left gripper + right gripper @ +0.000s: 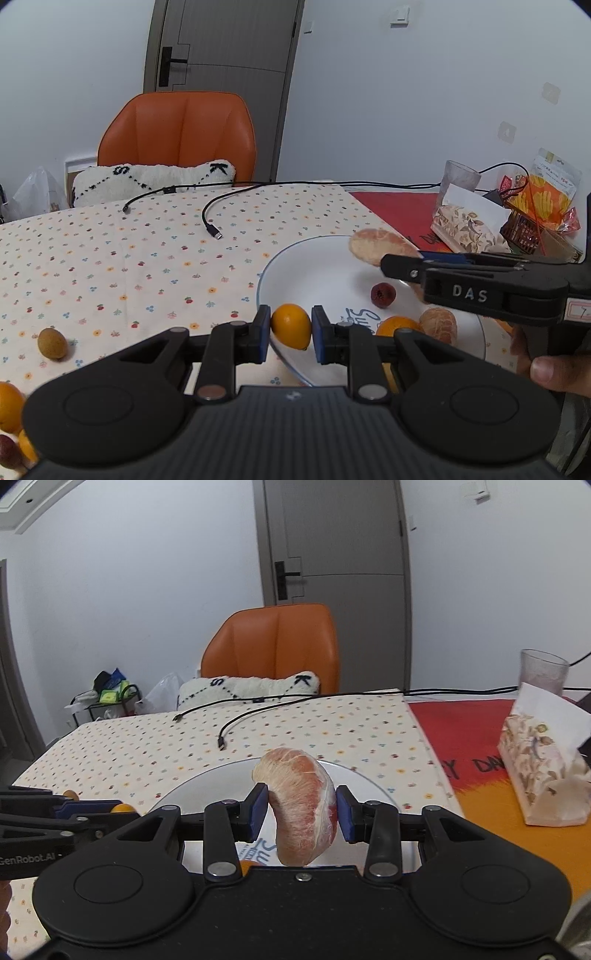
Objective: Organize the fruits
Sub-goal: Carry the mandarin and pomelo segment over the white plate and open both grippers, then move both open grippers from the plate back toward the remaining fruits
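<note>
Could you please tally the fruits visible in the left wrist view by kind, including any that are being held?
small orange fruits: 4
dark red fruits: 2
peeled mandarin: 1
pink pomelo segment: 1
brownish-green fruit: 1
Total: 9

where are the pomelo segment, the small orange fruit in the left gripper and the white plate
pomelo segment (303,808), right wrist view, middle of its pink flesh
small orange fruit (291,326), left wrist view, centre of its skin
white plate (317,273), left wrist view, bare inner surface
</note>
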